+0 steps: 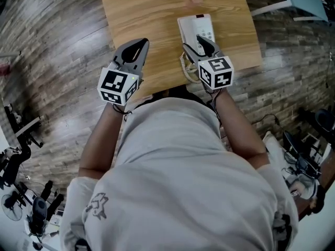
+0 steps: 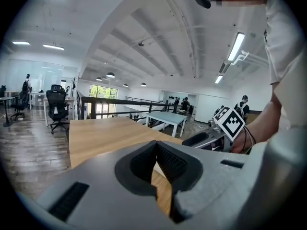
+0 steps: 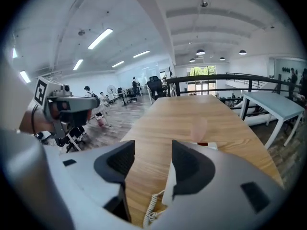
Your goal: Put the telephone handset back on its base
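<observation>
Telephone handset appears to lie along the left side of its white base, though the right claw hangs above the near end and hides part of it, so the seating cannot be confirmed. The base sits on the wooden counter near its front edge, with a keypad and a small red mark showing at the far end. A coiled white cord loops off the near left corner of the base.

The right claw is spread wide with only bare counter between its 2 jaws; it pinches nothing. In the right gripper view the white edge of the phone shows just beside the right-hand jaw, the cord curling below.

The left claw is pressed together at the tips with nothing in it. It hovers over the bare left part of the counter, well apart from the phone. Both marker cubes sit close to the person's grey shirt.
</observation>
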{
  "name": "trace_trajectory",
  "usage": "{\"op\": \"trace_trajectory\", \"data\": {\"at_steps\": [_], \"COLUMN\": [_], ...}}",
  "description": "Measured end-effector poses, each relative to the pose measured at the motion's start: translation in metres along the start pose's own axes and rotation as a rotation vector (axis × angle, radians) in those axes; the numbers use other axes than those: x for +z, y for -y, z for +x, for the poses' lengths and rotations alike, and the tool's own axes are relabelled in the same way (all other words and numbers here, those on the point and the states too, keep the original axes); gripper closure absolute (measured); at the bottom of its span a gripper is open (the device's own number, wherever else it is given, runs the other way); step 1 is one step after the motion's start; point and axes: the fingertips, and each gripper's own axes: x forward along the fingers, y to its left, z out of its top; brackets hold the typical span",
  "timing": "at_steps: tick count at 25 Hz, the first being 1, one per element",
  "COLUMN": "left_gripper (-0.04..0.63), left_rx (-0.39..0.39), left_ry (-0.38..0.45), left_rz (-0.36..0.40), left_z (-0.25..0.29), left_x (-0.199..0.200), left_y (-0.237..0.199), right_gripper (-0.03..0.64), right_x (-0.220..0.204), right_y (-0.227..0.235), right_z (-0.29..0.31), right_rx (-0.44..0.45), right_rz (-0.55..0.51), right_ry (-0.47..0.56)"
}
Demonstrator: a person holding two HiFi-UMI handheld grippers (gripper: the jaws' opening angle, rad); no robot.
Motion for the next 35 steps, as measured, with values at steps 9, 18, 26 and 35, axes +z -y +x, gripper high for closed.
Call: {"op": "trace_trajectory", "data": {"at_steps": [9,18,26,35], "left_gripper": [0.589,0.589,0.589,0.589], "left_rx": [-0.071,-0.103,-0.092,-0.018], "left_ry": [0.078,0.177,0.203,0.203], "left_rz": [0.056,0.067,0.075,0.084], "left_z": [-0.047,-0.088,-0.096,-0.068], "left_x": [0.037,0.064,0.07,0.084], "left_y": [0.034,0.066,0.079,0.098], "right_gripper": [0.433,0.575,0.611,0.611], "right_x": [0.051,0.057,0.054,0.072], "right_y": [-0.047,-0.071,-0.069,-0.047], "right_z": [-0.077,-0.127,-0.151,-0.175], "right_rx": [0.043,0.026,0.031,0.131], "right_rz": [-0.034,-0.079,-0.078,-0.145], "right_ry": [0.183,0.283,0.33,0.393]}}
